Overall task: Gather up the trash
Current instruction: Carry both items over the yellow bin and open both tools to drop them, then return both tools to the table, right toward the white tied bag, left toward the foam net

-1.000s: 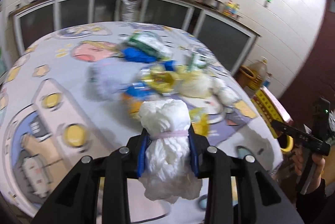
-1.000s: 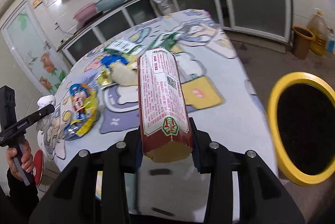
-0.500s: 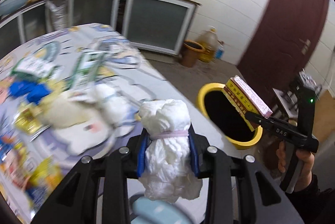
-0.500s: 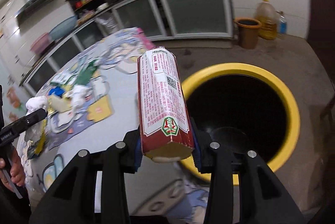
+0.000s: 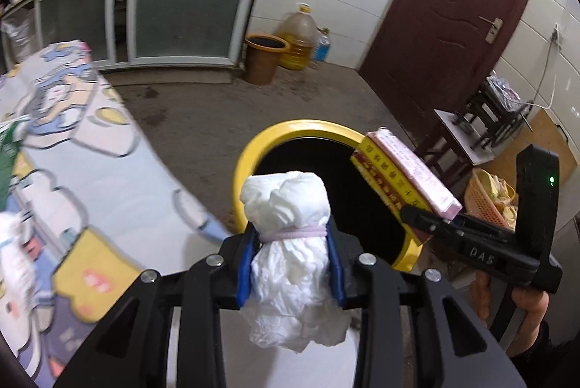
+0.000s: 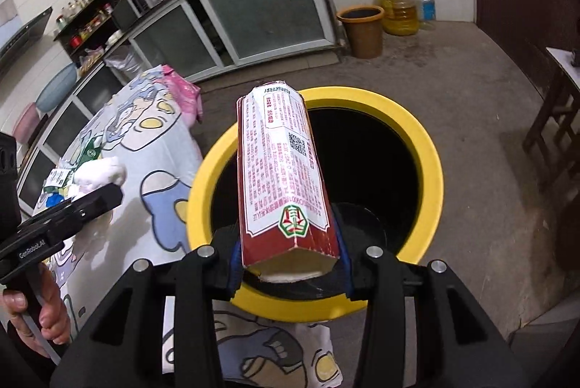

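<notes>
Left wrist view: left gripper [image 5: 290, 264] has its jaws clamped on a white tissue bundle [image 5: 290, 243], pinched at its waist just below a thin pink band. The bundle looks soft, light and crushable; it bulges above and sags below the pads. A hold at the banded waist seems the firmest spot, since loose folds elsewhere would likely slip. It hangs near the rim of the yellow bin [image 5: 250, 156], not yet fully over the opening. The right gripper [image 5: 431, 225] shows at the side, holding a box out over the bin mouth.

Right wrist view: right gripper [image 6: 290, 261] has its jaws clamped on the lower end of a long red-and-white carton [image 6: 279, 170], which stands tilted forward over the bin's [image 6: 431, 170] dark opening. Its torn bottom end shows pale contents or lining; I cannot tell which. The carton looks stiff but thin-walled, probably light; a squeeze across the flat sides near one end suits it. The table cloth [image 6: 152, 148] lies just beside the bin.
</notes>
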### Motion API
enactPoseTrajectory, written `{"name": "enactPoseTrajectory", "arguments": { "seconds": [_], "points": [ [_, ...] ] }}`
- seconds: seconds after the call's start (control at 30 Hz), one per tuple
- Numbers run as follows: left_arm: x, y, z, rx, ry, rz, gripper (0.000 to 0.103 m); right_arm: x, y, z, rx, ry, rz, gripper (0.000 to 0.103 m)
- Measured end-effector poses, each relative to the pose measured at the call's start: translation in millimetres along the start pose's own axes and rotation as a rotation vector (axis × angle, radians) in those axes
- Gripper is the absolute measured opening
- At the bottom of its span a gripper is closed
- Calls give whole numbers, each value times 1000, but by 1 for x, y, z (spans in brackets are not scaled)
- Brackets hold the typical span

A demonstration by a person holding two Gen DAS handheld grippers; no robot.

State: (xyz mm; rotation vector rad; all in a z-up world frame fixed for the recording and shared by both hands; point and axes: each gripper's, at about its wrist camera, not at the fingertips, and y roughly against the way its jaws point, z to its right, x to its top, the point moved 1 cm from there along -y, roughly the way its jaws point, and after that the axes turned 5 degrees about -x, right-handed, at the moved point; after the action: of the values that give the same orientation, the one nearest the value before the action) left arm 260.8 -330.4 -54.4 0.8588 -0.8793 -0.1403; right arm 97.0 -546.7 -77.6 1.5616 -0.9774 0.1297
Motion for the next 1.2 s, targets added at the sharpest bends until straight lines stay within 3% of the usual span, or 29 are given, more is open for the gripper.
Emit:
{"name": "enactPoseTrajectory", "arguments": {
  "seconds": [0.3,0.4,0.43,0.47,0.5,0.57,0.7,0.9,1.2],
  "points": [
    [18,-51,20,-19,-15,-40,31,9,-10,5,-18,-10,-8,40],
    [22,-62,22,-26,-3,-48,34,13,-14,7,-38,-23,-12,48],
    [22,-62,22,-26,4,-43,37,15,-15,9,-41,-29,-17,48],
    [23,-62,21,-27,11,-34,50,16,-17,12,-48,-44,-23,50],
    [23,-59,20,-24,22,-18,73,16,-17,14,-64,-50,-21,56],
    [22,-48,15,-12,43,30,85,17,-15,19,-83,-62,-12,61],
    [19,-24,0,-18,98,80,89,14,-9,28,-91,-88,-8,61],
    [3,25,-7,55,90,166,89,12,6,16,-89,-53,33,61],
    [-47,154,-44,160,115,298,94,4,25,-48,58,85,110,62]
  ]
}}
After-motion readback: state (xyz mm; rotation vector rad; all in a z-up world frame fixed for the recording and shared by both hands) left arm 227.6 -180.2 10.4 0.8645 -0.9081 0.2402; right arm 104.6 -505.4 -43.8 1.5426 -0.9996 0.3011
